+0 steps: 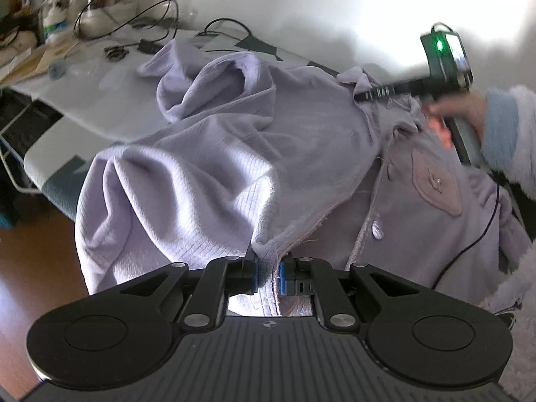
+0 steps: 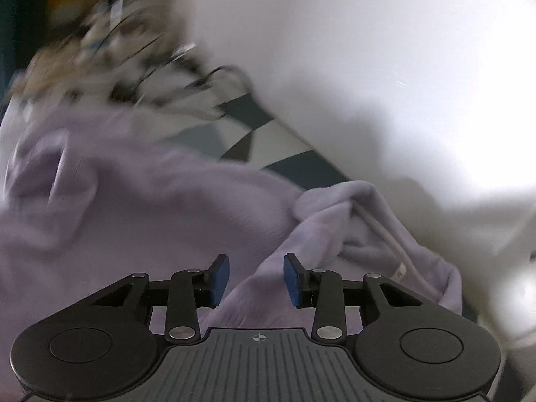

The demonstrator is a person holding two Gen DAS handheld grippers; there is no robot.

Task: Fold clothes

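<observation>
A lilac fleece button-up top (image 1: 234, 140) lies rumpled over a white table (image 1: 100, 100), with its chest pocket and buttons at the right. My left gripper (image 1: 268, 274) is shut on a fold of the lilac top's hem, the cloth pinched between the blue pads. In the left wrist view the right gripper (image 1: 365, 95) reaches to the collar, held by a hand (image 1: 449, 114) in a fluffy sleeve. The right wrist view is blurred: my right gripper (image 2: 256, 279) stands open above the lilac top (image 2: 150, 207), with nothing between its pads, near the collar (image 2: 361, 214).
Cables (image 1: 134, 16), bottles and papers crowd the table's far left end. A white wall (image 1: 335, 10) runs behind the table. A checked dark-and-white surface (image 2: 251, 124) shows beyond the cloth. Wooden floor (image 1: 33, 268) lies at lower left. A black cable (image 1: 475, 234) trails over the top's right side.
</observation>
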